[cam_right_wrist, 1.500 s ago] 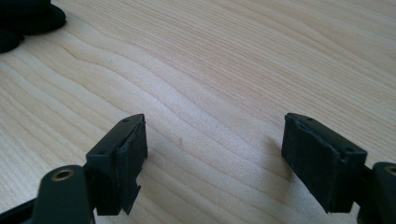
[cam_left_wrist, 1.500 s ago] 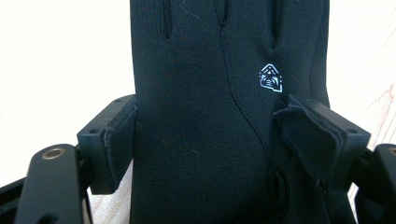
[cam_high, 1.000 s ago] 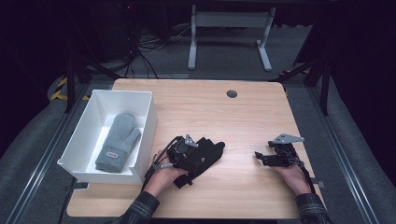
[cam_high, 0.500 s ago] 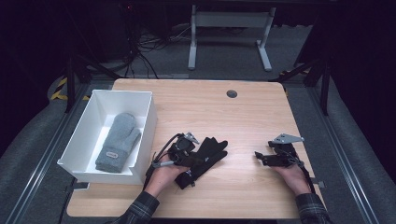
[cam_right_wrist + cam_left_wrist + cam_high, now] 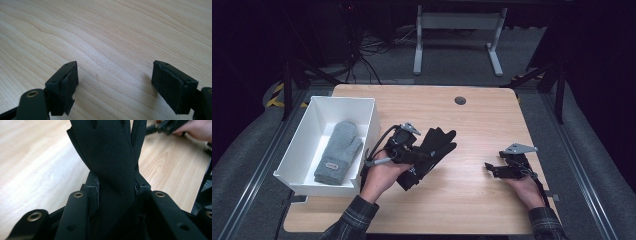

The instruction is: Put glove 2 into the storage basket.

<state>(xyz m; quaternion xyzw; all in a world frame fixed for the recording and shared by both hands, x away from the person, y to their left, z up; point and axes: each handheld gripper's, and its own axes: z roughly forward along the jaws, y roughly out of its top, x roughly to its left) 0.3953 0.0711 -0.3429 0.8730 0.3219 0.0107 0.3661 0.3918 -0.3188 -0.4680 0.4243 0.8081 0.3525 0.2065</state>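
A: Dark room, wooden worktop [image 5: 472, 125], white bin [image 5: 364, 107] at the left with a grey mitten [image 5: 338, 151] already in it. Status?

B: Left claw [image 5: 418, 156] is pinching the black glove [image 5: 434, 145]. Left gripper view has the cloth squeezed between both pads, its fingers fanning away toward the far right. Glove sits just right of the bin, mid-worktop.

A: Right side?

B: Right claw [image 5: 492, 167] is spread and holds nothing, hovering low over bare wood at the near right. Pads [image 5: 67, 80] well apart.

A: Step?

B: Looks like pick-and-lift, with the drop into the bin not yet done. Next move calls for carrying the glove left over the bin wall, high enough that the dangling fingers clear the rim, then releasing beside the mitten.

A: Delta against a second ago?

B: Left claw has just closed on the glove. Glove was flat on the wood, now it's raised. Right hand unchanged.
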